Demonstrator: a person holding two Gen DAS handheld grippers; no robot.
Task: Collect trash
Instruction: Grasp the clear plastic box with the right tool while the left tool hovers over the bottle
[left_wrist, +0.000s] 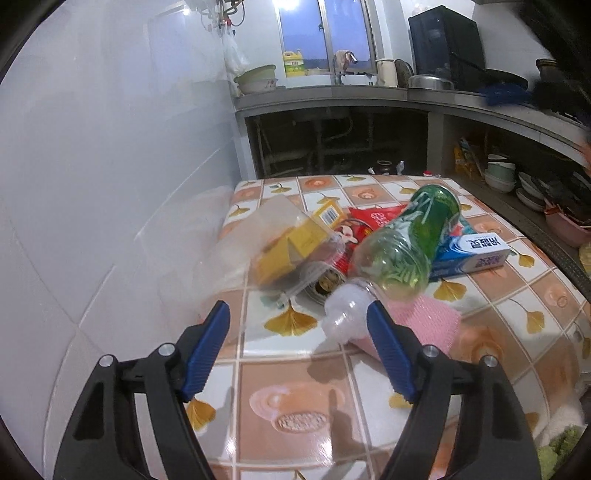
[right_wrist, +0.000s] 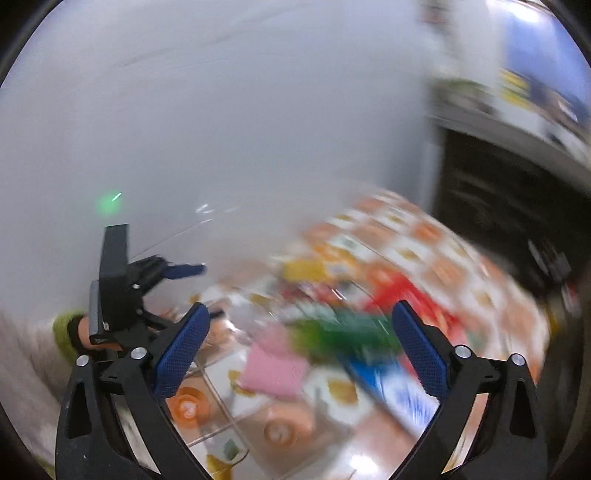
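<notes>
**Trash heaped on the tiled tabletop, both tongs standing apart**

While we look along the left tongs (left_wrist: 298, 317), we see their blue pads spread wide over the tabletop (left_wrist: 369, 398), gripping nothing. A clear plastic bag (left_wrist: 258, 240) lies at the left edge of the heap, against the white wall, with a yellow carton (left_wrist: 295, 243) showing through it. Just right of the carton lies a red snack wrapper (left_wrist: 364, 221). A green plastic bottle (left_wrist: 410, 243) lies tilted across the wrapper, its clear neck and mouth (left_wrist: 345, 314) pointing toward us and sitting just beside the right-hand pad; we cannot tell whether the pad touches it. Under the bottle's near end rests a pink scrub pad (left_wrist: 432, 321), and behind the bottle, further right, a blue and white toothpaste box (left_wrist: 476, 253) lies flat.

From the right wrist the picture is badly smeared. At its left we make out the left tongs (right_wrist: 184, 271) and the hand (right_wrist: 92, 332) that carries them. Our right tongs (right_wrist: 301, 325) are released too, pads well apart, with nothing between them. Beyond them we recognise the same heap as colour only: the pink scrub pad (right_wrist: 273, 369), the green plastic bottle (right_wrist: 343, 328), the toothpaste box (right_wrist: 391, 384) and the red snack wrapper (right_wrist: 406, 295).
</notes>
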